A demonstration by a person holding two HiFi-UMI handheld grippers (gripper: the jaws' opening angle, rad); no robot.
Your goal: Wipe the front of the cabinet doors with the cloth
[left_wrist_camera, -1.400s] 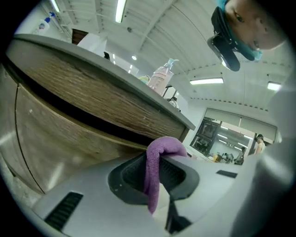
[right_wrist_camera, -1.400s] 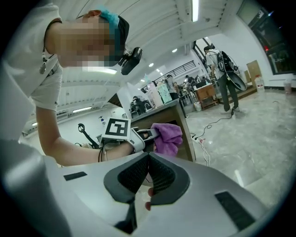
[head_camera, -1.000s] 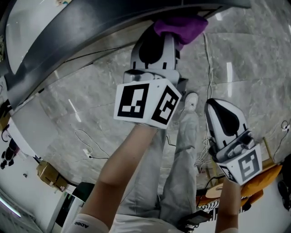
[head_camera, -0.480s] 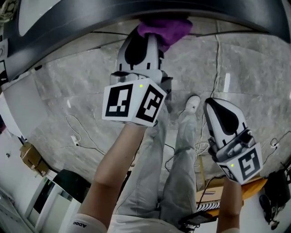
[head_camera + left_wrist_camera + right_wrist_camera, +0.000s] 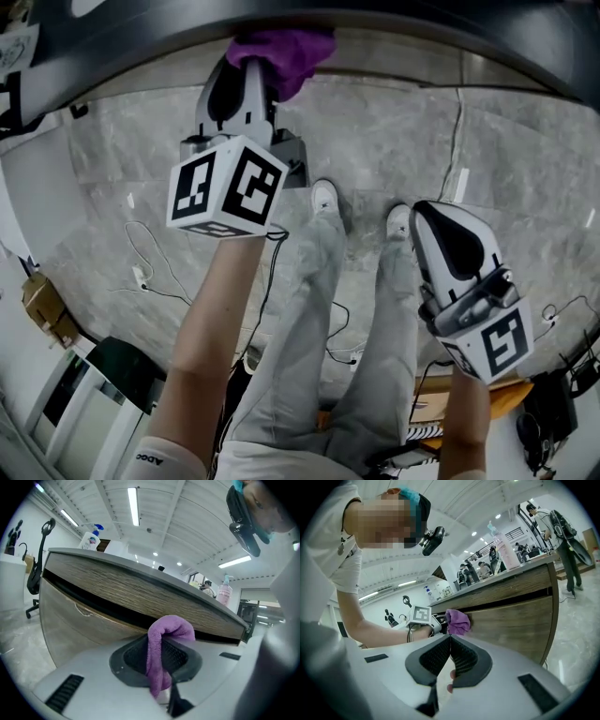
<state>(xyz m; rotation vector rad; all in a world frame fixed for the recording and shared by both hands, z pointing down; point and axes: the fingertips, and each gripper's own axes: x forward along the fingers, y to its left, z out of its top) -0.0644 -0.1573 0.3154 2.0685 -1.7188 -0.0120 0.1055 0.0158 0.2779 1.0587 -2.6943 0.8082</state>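
As you stand at the cabinet (image 5: 79,620), its wood-grain front fills the left gripper view, with a dark gap running between the upper band and the door below. The grey marble floor (image 5: 394,131) spreads under you, and your grey trouser legs (image 5: 300,356) run down to two white shoes (image 5: 324,199) close to the cabinet's foot.

Off to the side, an office chair (image 5: 37,559) stands beyond the cabinet's end. A cardboard box (image 5: 42,305) sits on the floor at your left; what's in it doesn't show. Up on the countertop (image 5: 154,571) there's a spray bottle (image 5: 90,538) at one end and a pink bottle (image 5: 224,595) toward the other. I can't tell how full either is.

Now your left gripper (image 5: 258,66): its jaws are clamped on the purple cloth (image 5: 166,634), which bunches up above the pads. From the right gripper view, that cloth (image 5: 457,621) is pressed against the cabinet front, right at the dark gap.

Your right gripper (image 5: 436,211) hangs over your right leg, well apart from the cabinet. Its jaws are together at the tips with nothing between the pads.

White cables (image 5: 141,281) loop across the floor at your left, and another runs from the cabinet toward your right shoe.
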